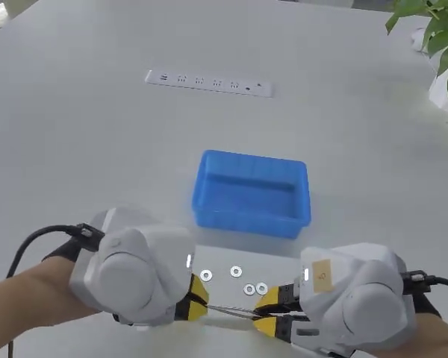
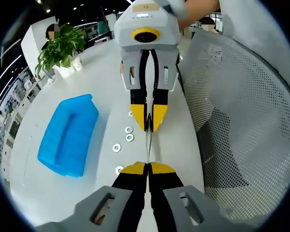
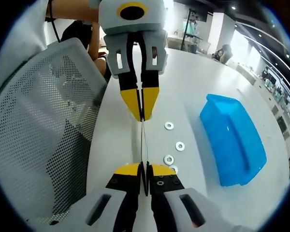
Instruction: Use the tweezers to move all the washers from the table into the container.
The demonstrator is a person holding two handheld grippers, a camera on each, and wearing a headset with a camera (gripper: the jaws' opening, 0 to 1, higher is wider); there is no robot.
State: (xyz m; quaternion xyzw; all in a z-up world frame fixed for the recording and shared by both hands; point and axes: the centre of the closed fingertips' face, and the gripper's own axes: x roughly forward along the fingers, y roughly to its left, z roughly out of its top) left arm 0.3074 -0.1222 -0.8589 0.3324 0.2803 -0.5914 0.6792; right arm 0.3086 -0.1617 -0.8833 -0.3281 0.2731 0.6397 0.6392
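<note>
tweezers (image 1: 231, 309) crosswise, long axis from left gripper (image 1: 201, 300) to right gripper (image 1: 266, 312)

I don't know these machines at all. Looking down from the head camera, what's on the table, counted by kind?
Washers: 4
Blue container: 1
Tweezers: 1
Power strip: 1
Potted plant: 1
Hand-held tools: 2, the left tool and the right tool
Total: 10
</note>
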